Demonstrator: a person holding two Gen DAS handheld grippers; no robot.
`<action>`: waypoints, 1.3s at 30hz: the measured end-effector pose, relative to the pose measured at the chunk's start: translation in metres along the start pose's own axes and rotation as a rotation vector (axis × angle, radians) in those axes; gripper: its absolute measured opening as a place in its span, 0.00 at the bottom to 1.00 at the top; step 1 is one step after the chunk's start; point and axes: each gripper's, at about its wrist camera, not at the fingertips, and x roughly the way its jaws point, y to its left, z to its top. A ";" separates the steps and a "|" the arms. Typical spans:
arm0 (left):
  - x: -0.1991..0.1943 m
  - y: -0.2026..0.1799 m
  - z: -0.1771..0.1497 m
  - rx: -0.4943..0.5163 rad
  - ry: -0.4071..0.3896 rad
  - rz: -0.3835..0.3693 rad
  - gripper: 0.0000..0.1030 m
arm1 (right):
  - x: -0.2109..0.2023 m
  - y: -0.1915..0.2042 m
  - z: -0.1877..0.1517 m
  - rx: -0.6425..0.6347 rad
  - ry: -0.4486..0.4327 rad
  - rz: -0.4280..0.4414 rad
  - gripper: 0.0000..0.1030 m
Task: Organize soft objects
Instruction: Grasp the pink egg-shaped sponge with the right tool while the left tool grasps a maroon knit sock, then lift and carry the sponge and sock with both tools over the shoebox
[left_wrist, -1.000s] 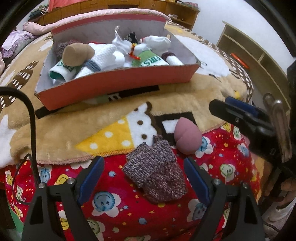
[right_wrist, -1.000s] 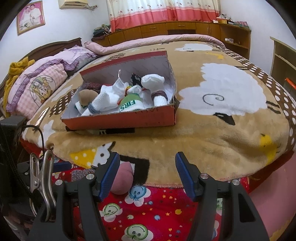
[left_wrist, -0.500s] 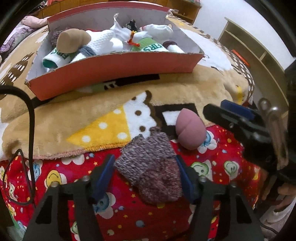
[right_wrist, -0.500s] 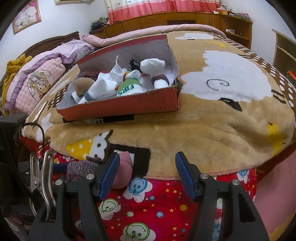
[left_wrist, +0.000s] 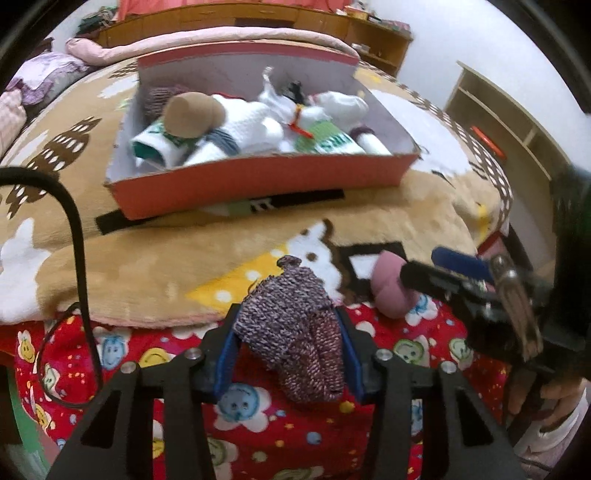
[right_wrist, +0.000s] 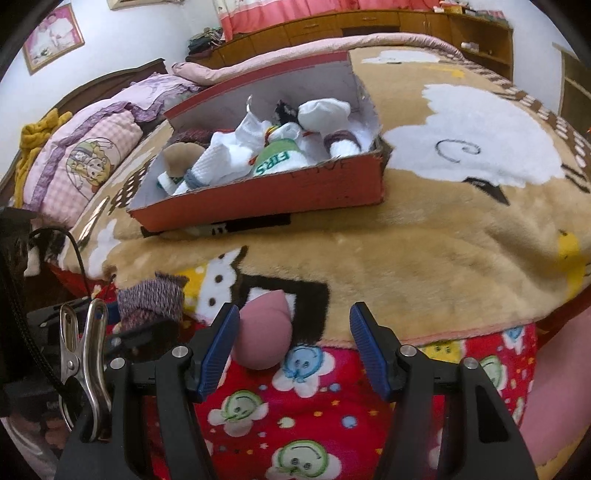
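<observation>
The step in hand was the pick-up of the knitted mitten (left_wrist: 291, 332), a purple-and-maroon piece that lay at the near edge of the bed (right_wrist: 424, 258), partly on the red cartoon-print sheet (left_wrist: 258, 435) and partly on the tan plush blanket (left_wrist: 155, 266). The left claw (left_wrist: 288, 354) had the mitten between its blue pads, and its jaws were closing on it; both pads looked to be touching the knit on either side, so the grip seemed nearly made, though not yet firm. The mitten's upper part stood up above the fingers and looked bunched.

The right claw (right_wrist: 291, 350) hung open over the same near edge, with nothing pressed between its pads. The pink soft ball (right_wrist: 264, 334) sat just beside its left pad, inside the gap but not held.

The red cardboard box (left_wrist: 258, 181) stood farther back on the blanket, toward the middle of the bed, already holding rolled socks, a tan soft ball and other soft pieces.

By my judgement the next move called for finishing the squeeze, then lifting the mitten clear of the sheet and carrying it over the box's near wall before letting go. The knit would sag, so it would need height to clear the wall. The pink ball seemed the likely pick for the right claw.
</observation>
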 end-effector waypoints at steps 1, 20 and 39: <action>0.000 0.002 0.000 -0.007 -0.002 0.004 0.49 | 0.001 0.001 0.000 0.000 0.005 0.006 0.62; 0.005 0.014 0.003 -0.034 -0.019 0.029 0.49 | 0.025 0.029 -0.006 -0.090 0.060 0.079 0.37; -0.015 0.011 0.022 -0.028 -0.111 0.037 0.49 | 0.004 0.033 0.008 -0.132 -0.028 0.079 0.36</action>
